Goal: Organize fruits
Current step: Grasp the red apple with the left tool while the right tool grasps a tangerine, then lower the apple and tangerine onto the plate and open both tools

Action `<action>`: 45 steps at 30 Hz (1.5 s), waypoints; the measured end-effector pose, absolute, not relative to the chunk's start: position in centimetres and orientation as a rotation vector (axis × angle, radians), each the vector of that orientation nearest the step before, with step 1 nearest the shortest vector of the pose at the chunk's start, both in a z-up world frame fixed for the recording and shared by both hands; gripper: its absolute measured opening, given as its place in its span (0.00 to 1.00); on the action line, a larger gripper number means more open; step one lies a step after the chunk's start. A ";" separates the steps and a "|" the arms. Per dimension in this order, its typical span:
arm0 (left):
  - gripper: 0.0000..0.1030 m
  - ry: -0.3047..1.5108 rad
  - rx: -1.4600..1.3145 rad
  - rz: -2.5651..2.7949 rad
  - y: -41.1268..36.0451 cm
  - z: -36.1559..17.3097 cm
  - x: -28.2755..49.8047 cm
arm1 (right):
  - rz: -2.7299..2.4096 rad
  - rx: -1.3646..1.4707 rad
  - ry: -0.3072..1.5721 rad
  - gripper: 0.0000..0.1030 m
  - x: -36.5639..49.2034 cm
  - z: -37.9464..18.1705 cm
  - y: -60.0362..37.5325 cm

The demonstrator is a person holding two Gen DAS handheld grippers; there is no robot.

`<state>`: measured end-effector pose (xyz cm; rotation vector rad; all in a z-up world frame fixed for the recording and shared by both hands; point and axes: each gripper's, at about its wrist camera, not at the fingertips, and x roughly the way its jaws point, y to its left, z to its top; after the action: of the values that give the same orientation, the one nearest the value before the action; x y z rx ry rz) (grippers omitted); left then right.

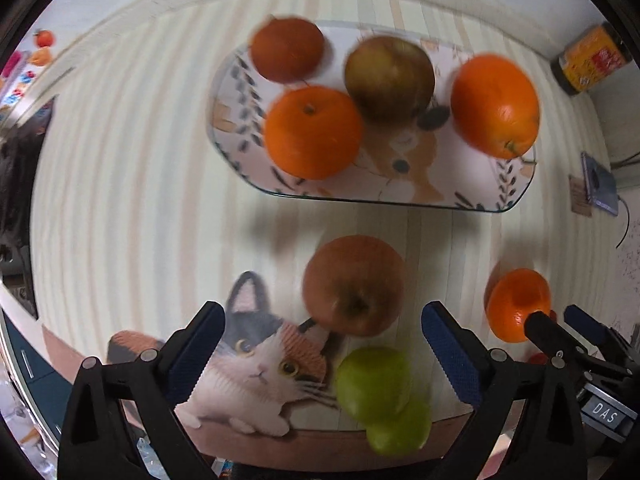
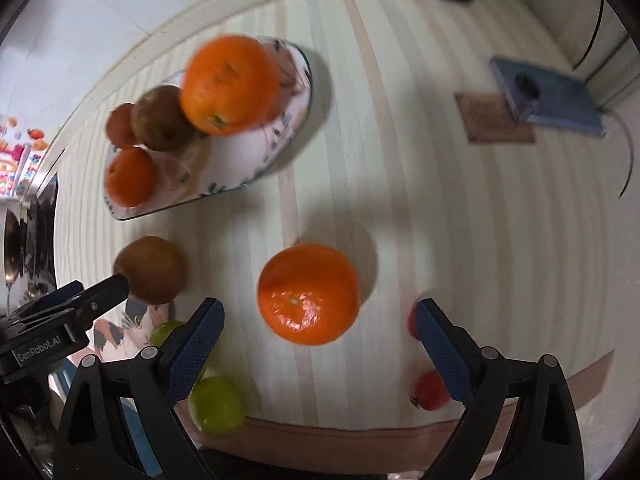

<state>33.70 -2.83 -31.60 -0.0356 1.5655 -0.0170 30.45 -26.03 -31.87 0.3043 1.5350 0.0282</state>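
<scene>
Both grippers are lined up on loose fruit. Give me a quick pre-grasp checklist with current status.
1. Left gripper open: ok.
2. Brown apple centred between the left fingers: ok.
3. Right gripper open: ok.
4. Loose orange centred between the right fingers: ok.
5. Plate has free space: ok, bare patch at the front.
6. Green apples clear of the left closing path: cannot tell.

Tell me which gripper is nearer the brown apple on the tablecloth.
Left. The left gripper frames the brown apple just ahead of its open fingers; the right gripper sits over the loose orange, apple off to its left.
</scene>
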 end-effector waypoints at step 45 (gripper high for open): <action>0.62 1.437 -0.282 -0.045 7.7 -26.5 38.2 | 0.149 0.300 1.456 0.66 35.1 -30.6 -18.1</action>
<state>38.19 7.73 -26.46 -0.2821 1.4368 -0.0452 35.12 -18.07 -30.64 0.3003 1.4559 0.1491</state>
